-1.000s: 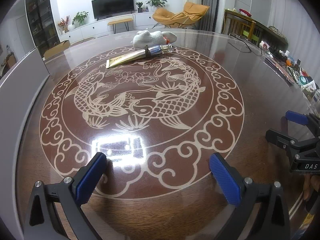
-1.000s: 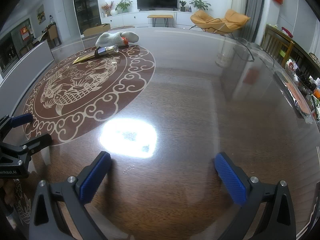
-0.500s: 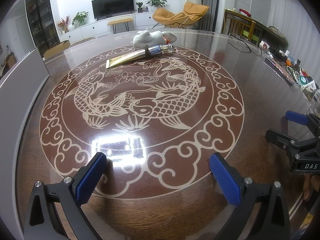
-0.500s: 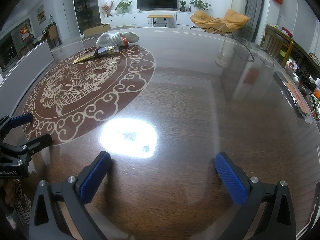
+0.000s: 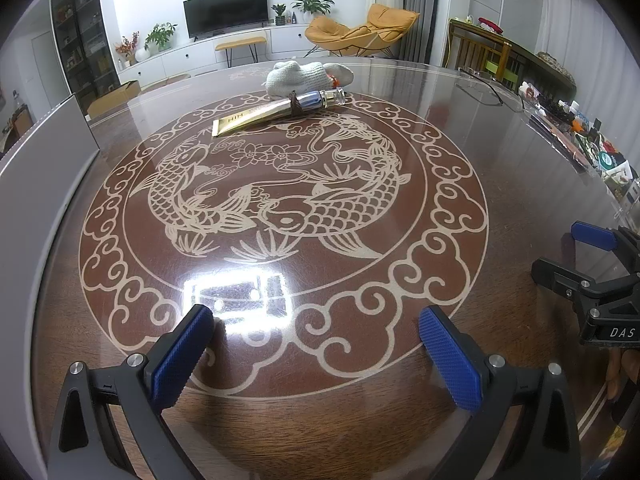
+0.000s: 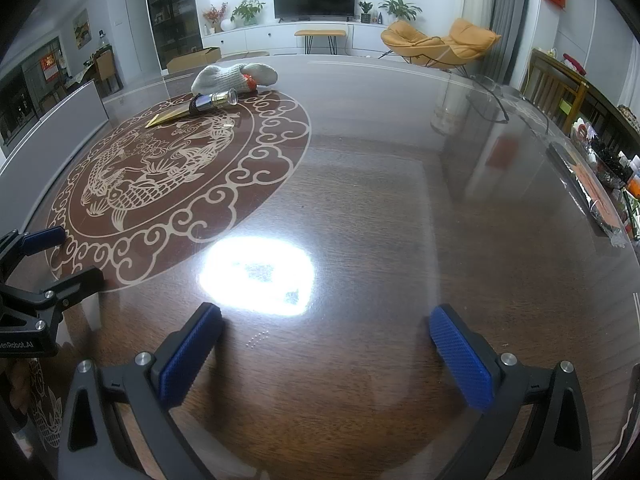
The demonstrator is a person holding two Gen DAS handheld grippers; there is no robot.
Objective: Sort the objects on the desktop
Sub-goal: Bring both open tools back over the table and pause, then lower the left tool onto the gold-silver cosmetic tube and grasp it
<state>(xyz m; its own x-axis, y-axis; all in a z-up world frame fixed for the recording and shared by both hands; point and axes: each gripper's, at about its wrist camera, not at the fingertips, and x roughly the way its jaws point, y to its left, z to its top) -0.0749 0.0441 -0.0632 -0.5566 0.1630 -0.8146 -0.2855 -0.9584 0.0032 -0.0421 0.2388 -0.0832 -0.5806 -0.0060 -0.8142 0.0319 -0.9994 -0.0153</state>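
A gold tube [image 5: 256, 115] with a clear cap and a dark band around it lies at the far side of the table's round fish pattern; it also shows in the right wrist view as the gold tube [image 6: 188, 110]. Just behind it sits a white knitted glove [image 5: 304, 76], seen too as the glove [image 6: 232, 76], with something orange tucked beside it. My left gripper [image 5: 312, 324] is open near the table's front edge, nothing between its blue pads. My right gripper [image 6: 326, 320] is open too, to the right of the left one, over bare wood.
The glass-topped wooden table [image 6: 380, 200] carries a bright lamp glare. A grey panel [image 5: 40, 168] runs along the left edge. Clutter of small items [image 5: 592, 140] lines the right side. Eyeglasses [image 5: 484, 88] lie at the far right.
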